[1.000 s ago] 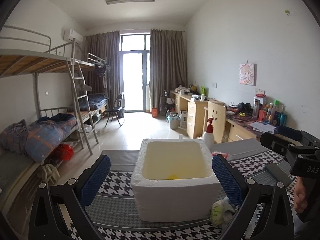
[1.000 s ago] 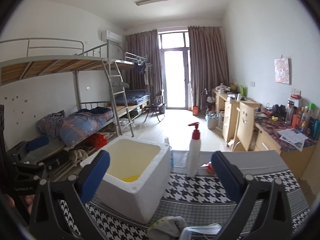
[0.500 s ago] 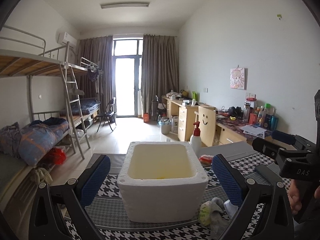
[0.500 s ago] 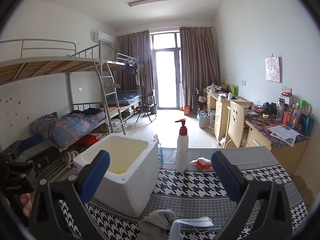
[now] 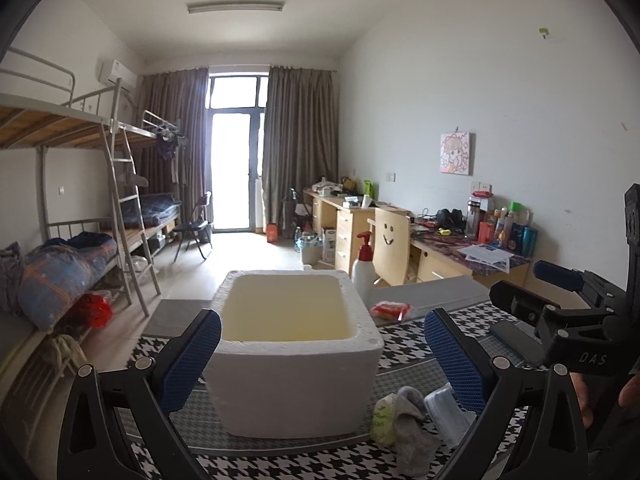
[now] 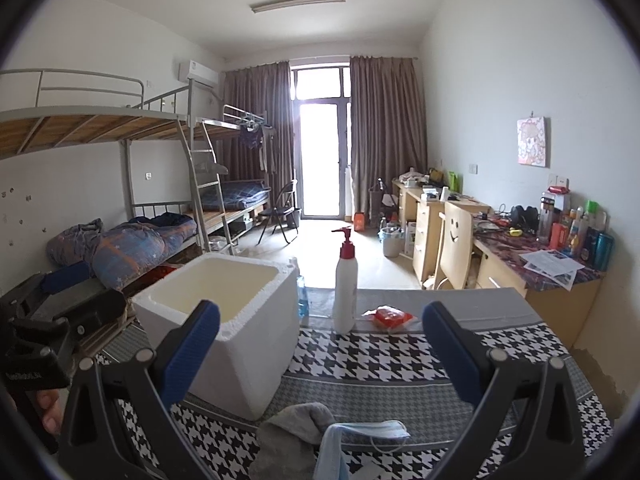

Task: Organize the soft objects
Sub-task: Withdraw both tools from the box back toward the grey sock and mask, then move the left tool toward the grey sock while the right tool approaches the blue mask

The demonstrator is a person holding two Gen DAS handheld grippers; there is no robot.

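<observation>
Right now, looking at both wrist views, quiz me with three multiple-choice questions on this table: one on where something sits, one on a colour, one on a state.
1. Where does the white pump bottle with the red top stand?
A. Inside the foam box
B. On the table beside the white foam box
C. On the wooden desk

2. What colour is the crumpled sock lying in front of the box?
A. Grey
B. Red
C. Yellow

3. How do the jaws of the right gripper stand?
A. Shut on the light blue face mask
B. Shut on the sock
C. Open, holding nothing

Answers: 1 B, it stands on the houndstooth tablecloth just right of the box. 2 A, the fabric is plain grey. 3 C, both blue pads are wide apart with only table between them.
</observation>
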